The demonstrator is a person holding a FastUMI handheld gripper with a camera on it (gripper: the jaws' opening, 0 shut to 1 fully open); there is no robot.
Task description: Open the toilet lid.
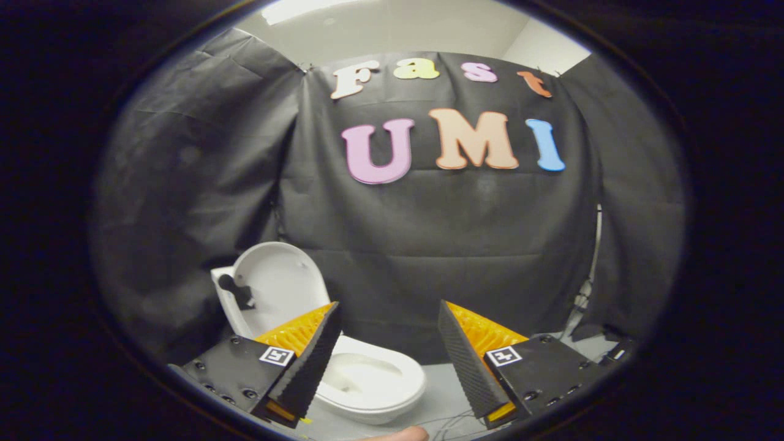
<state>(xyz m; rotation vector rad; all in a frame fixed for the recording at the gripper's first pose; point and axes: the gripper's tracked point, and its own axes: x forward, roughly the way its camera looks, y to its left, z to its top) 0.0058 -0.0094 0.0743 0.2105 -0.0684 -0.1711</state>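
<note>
A white toilet [373, 383] stands on the floor below and ahead of my fingers. Its lid [278, 288] is raised upright and leans back against the tank beside the black cloth wall. The seat and bowl lie open to view, partly hidden behind my left finger [309, 361]. My gripper [389, 312] is open and held above the bowl, with nothing between its fingers. The right finger [465, 361] hangs to the right of the bowl.
Black cloth walls close in the booth behind and on both sides of the toilet. Grey floor [441, 398] spreads to the right of the bowl. Thin cables [582, 300] hang at the right wall, and a fingertip [398, 433] shows below the gripper.
</note>
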